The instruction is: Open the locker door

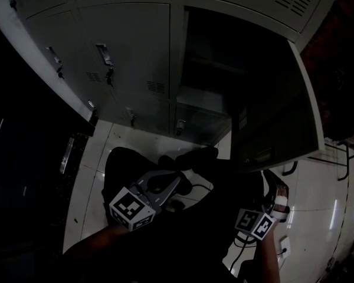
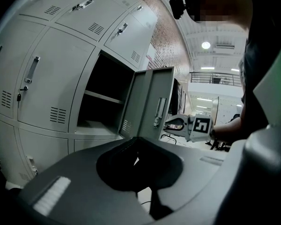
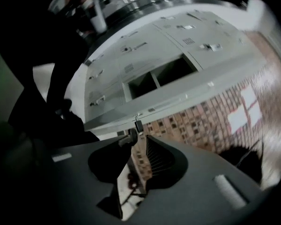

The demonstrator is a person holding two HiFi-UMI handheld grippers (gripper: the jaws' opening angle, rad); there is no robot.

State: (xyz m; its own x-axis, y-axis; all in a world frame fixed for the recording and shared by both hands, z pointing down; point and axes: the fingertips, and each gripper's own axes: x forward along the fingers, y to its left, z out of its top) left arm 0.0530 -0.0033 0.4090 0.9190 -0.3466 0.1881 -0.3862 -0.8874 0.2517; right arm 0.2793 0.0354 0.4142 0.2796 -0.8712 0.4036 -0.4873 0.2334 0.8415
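Observation:
The grey locker bank (image 1: 130,58) fills the top of the head view. One compartment (image 1: 209,75) stands open, and its door (image 1: 277,117) is swung out to the right. My right gripper (image 1: 273,181) is just below the door's lower edge. In the right gripper view its jaws (image 3: 139,137) are open with nothing between them, and the door's latch (image 3: 137,124) is just past the tips. The left gripper (image 1: 176,183) hangs low over my lap, away from the lockers. Its jaws (image 2: 136,139) meet at the tips and hold nothing. The left gripper view shows the open door (image 2: 150,102) and its handle (image 2: 160,111).
Closed locker doors with handles (image 1: 104,55) lie left of the open compartment. A shelf (image 2: 103,97) crosses the open locker. Pale tiled floor (image 1: 130,137) runs below the lockers. My dark clothing (image 1: 183,229) fills the lower middle, and a brick wall (image 3: 215,121) rises behind.

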